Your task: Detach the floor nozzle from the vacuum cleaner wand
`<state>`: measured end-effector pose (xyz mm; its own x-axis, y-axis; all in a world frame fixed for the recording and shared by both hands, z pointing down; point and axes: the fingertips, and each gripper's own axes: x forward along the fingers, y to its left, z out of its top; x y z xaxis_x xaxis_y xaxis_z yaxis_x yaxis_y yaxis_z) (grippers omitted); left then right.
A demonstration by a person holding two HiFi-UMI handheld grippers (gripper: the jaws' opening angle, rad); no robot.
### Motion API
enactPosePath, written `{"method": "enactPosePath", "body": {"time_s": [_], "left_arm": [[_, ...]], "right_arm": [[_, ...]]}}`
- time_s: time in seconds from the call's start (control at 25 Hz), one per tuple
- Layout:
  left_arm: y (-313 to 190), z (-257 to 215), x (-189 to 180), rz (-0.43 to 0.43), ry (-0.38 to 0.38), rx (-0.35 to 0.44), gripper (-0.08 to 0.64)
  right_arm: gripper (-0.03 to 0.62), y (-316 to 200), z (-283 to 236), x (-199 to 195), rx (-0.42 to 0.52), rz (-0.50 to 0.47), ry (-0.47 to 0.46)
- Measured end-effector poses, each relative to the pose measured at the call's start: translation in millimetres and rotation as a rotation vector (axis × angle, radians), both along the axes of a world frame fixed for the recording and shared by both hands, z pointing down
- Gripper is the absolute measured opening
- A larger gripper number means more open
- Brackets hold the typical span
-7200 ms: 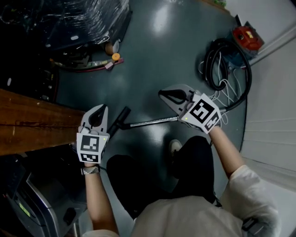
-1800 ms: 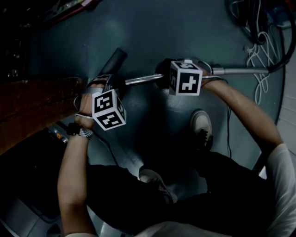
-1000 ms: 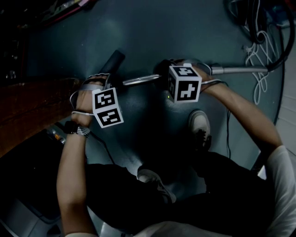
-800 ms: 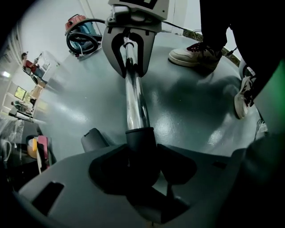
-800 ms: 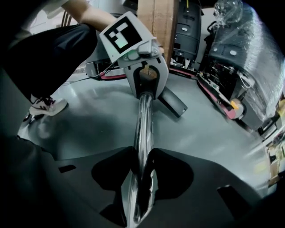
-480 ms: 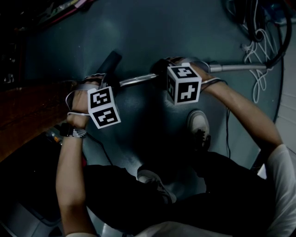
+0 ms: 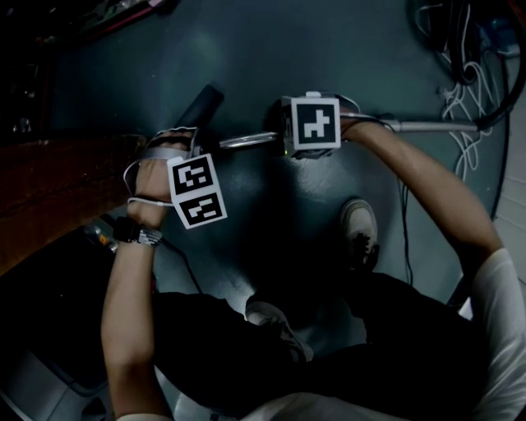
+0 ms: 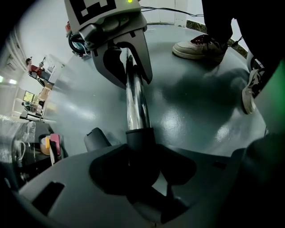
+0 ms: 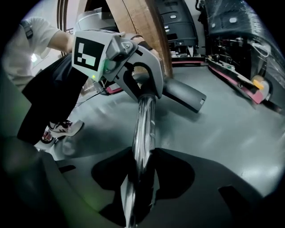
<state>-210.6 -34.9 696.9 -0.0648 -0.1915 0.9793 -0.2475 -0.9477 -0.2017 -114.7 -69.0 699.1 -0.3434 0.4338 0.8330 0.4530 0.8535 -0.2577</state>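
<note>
The vacuum wand (image 7: 246,140) is a chrome tube lying across the dark floor. It ends at the left in the black floor nozzle (image 7: 203,105). My left gripper (image 7: 182,138) points steeply down, shut on the black collar (image 8: 140,136) where the wand meets the nozzle. My right gripper (image 7: 289,131) straddles the chrome tube (image 9: 144,129) a short way to the right. Its jaws are easing open, with the tube still tight between them. In the right gripper view the nozzle (image 9: 185,95) sticks out behind the left gripper (image 9: 149,91). The wand (image 7: 427,126) runs on to the right.
A wooden bench (image 7: 57,193) lies close on the left. The person's shoes (image 7: 359,230) (image 7: 275,325) stand just below the wand. Cables and a hose (image 7: 460,49) are piled at the top right. Clutter (image 7: 107,16) lines the top left edge.
My right gripper has tipped over and shifted slightly up and left along the wand, so its marker cube now faces straight up. The left gripper has stayed on the collar.
</note>
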Motion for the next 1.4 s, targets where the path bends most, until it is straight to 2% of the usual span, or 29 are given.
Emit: {"method": "enactPosePath", "body": {"time_s": [0.16,0.28,0.4,0.52,0.64,0.88,0.96,1.2,1.4], "left_arm": [[-1,0,1,-0.001,-0.005,0.002,0.199],[0,3,2,-0.002,0.001,0.001,0.199],[-1,5,8,0.000,0.037,-0.007,0.199],[2,6,18,-0.002,0.096,-0.051,0.199],[3,8,26,-0.010,0.119,-0.097,0.199],[19,13,40,-0.067,0.197,-0.246,0.199],[24,14,44,-0.077,0.220,-0.271,0.199],[8,13,45,-0.054,0.190,-0.132,0.196],[2,11,44,-0.019,0.173,-0.050,0.196]], "right_arm": [[0.167,4,1,-6,0.014,-0.025,0.001],[0.160,5,3,-6,0.002,-0.003,0.006],[0.158,4,4,-1,0.039,-0.002,-0.008],[0.158,2,7,6,0.117,-0.020,-0.028],[0.155,-4,5,10,0.199,-0.034,-0.058],[0.153,4,8,20,0.262,-0.061,-0.093],[0.152,6,11,23,0.274,-0.056,-0.103],[0.149,-6,11,28,0.256,-0.016,-0.082],[0.147,-9,12,28,0.208,0.015,-0.057]]}}
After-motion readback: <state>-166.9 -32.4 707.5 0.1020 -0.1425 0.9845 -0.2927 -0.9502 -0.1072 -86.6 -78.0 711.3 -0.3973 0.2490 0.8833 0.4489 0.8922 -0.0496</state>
